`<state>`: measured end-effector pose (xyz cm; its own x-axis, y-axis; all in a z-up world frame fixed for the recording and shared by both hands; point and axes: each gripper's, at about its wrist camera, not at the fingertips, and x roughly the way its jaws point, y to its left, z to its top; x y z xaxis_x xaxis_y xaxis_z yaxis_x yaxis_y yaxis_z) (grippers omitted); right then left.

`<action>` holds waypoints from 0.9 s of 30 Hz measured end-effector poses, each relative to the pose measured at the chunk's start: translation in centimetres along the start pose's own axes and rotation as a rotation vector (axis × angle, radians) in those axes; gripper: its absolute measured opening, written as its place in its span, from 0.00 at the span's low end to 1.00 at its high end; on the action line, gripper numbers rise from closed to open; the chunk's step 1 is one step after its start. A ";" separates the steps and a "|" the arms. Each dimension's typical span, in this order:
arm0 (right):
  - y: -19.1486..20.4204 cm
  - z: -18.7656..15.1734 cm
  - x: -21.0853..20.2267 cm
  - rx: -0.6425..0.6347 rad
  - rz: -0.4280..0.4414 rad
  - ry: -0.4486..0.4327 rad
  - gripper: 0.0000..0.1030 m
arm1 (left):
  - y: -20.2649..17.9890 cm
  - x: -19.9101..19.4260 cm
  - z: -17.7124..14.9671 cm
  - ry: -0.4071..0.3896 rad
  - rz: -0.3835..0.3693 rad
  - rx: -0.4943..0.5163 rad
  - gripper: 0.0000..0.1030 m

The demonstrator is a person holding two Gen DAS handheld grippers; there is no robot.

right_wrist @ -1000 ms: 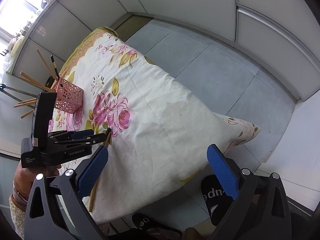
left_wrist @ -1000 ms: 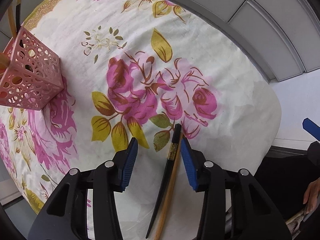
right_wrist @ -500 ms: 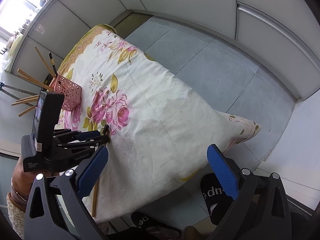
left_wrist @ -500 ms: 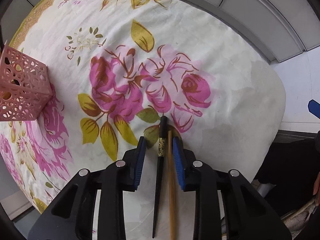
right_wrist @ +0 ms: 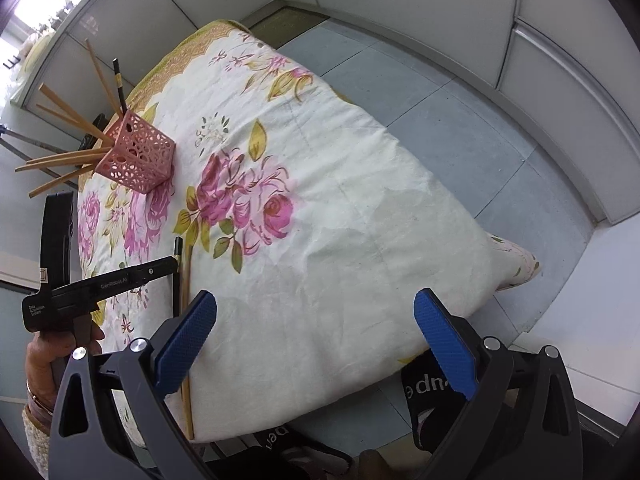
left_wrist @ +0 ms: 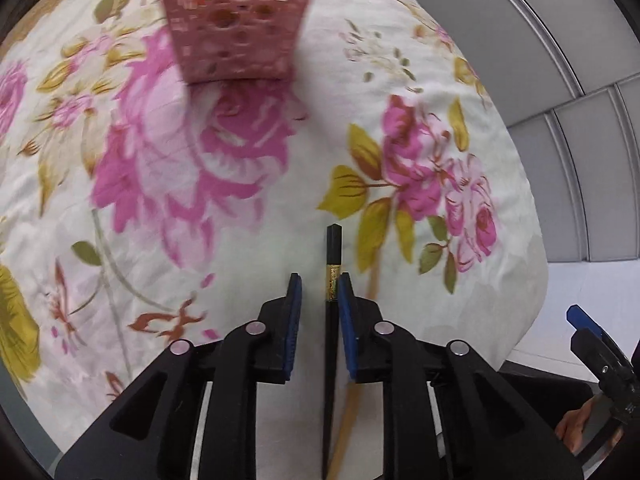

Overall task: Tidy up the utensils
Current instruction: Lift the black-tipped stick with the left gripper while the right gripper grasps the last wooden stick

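The left gripper (left_wrist: pixel 318 292) points down at the flowered tablecloth (left_wrist: pixel 240 240) with the black chopstick (left_wrist: pixel 333 256) between its blue pads. The stick lies against the right-hand pad (left_wrist: pixel 345 308), but a gap shows on the left side, so the jaws are narrow rather than clamped; I would not call it a firm pinch. The chopstick's blunt, gold-banded end pokes out just beyond the fingertips. Just right of that pad a bamboo chopstick (left_wrist: pixel 352 404) lies on the cloth, outside the jaws and partly hidden under the finger.

These sticks should be light, stiff and thin. The lacquered black one looks slick and could pivot or slip in a loose grip. Taking it nearer its thick end, about where the gold band sits, seems sensible.

Straight ahead of the left gripper, well beyond its tips, stands the pink lattice holder (left_wrist: pixel 236 20).

The right gripper (right_wrist: pixel 316 328) hangs spread wide and empty over the near edge of the table.

By count: two chopsticks on the cloth, one black (right_wrist: pixel 177 272) and one bamboo (right_wrist: pixel 186 276). One holder (right_wrist: pixel 140 158). It has one black stick (right_wrist: pixel 118 84) and about seven bamboo ones fanning out, though they overlap.
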<state>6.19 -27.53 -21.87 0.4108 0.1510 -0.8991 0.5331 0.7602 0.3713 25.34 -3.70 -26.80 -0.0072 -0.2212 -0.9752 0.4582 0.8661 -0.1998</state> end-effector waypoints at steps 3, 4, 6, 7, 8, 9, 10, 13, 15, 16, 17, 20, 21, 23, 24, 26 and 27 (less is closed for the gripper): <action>1.2 -0.2 0.4 -0.017 0.003 0.004 0.93 | 0.8 -1.0 -0.7 -0.019 0.022 0.018 0.24; 1.3 -0.3 0.5 -0.017 0.001 0.008 0.93 | 0.8 -1.2 -0.8 -0.022 0.019 0.025 0.24; 1.6 -0.4 0.8 -0.013 0.003 0.023 0.93 | 0.6 -1.7 -0.7 -0.023 0.058 0.045 0.24; 1.7 -0.4 0.9 -0.009 0.005 0.026 0.93 | 0.0 -1.8 -0.6 -0.017 0.069 0.049 0.24; 1.9 -0.4 0.9 -0.010 0.004 0.025 0.93 | -0.4 -1.7 -0.4 -0.010 0.081 0.049 0.24; 2.1 -0.3 0.9 -0.015 0.000 0.022 0.93 | -1.7 -0.8 0.6 -0.002 0.096 0.051 0.24; 2.4 -0.3 0.9 -0.021 -0.008 0.018 0.93 | -2.0 -0.6 0.8 -0.007 0.112 0.063 0.25; 3.3 0.1 1.4 -0.020 -0.022 0.018 0.93 | -3.5 0.1 1.3 -0.019 0.182 0.107 0.15; 4.0 0.4 2.1 -0.010 -0.019 0.037 0.93 | -3.8 0.0 1.0 -0.046 0.200 0.127 0.07; 4.4 0.5 2.6 -0.001 -0.019 0.045 0.93 | -3.5 -0.1 0.9 -0.056 0.177 0.109 0.06; 5.0 0.7 3.1 0.007 -0.018 0.054 0.93 | -3.0 -0.4 0.5 -0.071 0.166 0.090 0.06; 6.9 1.0 5.2 0.011 -0.019 0.087 0.92 | -0.8 -2.3 -1.4 -0.154 0.118 0.011 0.06; 7.8 0.9 6.0 0.006 -0.026 0.098 0.89 | -0.3 -3.1 -2.2 -0.181 0.106 -0.003 0.06; 9.9 0.7 7.4 -0.020 -0.043 0.103 0.81 | 0.7 -4.5 -3.7 -0.224 0.100 -0.021 0.06; 10.9 0.6 8.0 -0.038 -0.060 0.097 0.77 | 1.1 -5.3 -4.1 -0.243 0.103 -0.026 0.06; 12.6 0.3 9.0 -0.065 -0.094 0.090 0.71 | 1.3 -7.4 -5.0 -0.290 0.104 -0.039 0.06; 13.2 0.3 9.5 -0.072 -0.108 0.088 0.69 | 2.0 -8.2 -5.1 -0.312 0.108 -0.043 0.06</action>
<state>17.34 -16.26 -25.47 0.2864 0.1183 -0.9508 0.5147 0.8180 0.2568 21.77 2.12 -19.65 0.3148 -0.2475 -0.9163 0.4035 0.9087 -0.1068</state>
